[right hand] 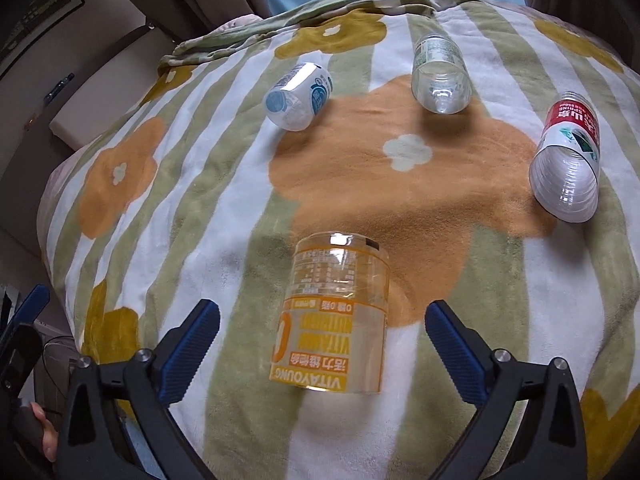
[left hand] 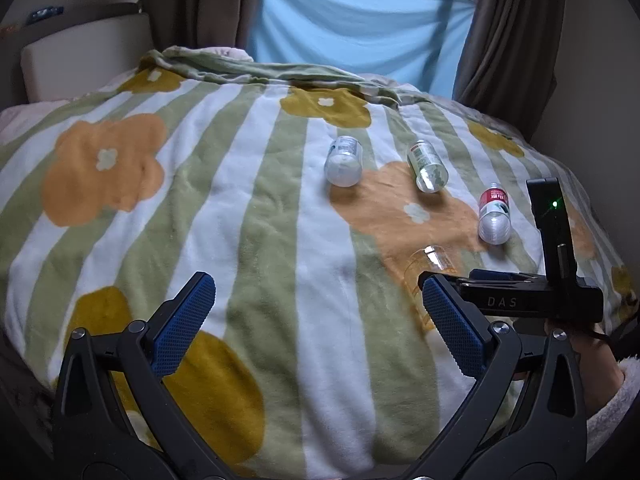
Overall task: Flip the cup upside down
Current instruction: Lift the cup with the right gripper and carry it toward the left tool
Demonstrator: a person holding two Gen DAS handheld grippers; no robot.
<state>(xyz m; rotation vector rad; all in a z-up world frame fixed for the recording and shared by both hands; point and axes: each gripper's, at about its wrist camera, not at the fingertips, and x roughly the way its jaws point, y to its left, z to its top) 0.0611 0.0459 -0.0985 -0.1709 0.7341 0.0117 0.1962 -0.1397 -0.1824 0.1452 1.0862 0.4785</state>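
A clear plastic cup [right hand: 336, 312] with orange and yellow lettering stands on the flowered blanket [right hand: 200, 208]; its print reads upside down. My right gripper [right hand: 323, 312] is open, its blue pads on either side of the cup's lower half and apart from it. In the left wrist view the same cup [left hand: 430, 264] shows faintly just beyond the right gripper's black body [left hand: 520, 296]. My left gripper [left hand: 316, 284] is open over bare blanket to the cup's left, with nothing between its fingers.
Three other cut-bottle cups lean on the blanket farther back: a white and blue one [right hand: 298, 98], a clear one [right hand: 440, 76] and a red-labelled one [right hand: 568, 164]. Curtains and a blue sheet [left hand: 352, 20] hang behind the bed. A hand [right hand: 44, 436] holds the left gripper.
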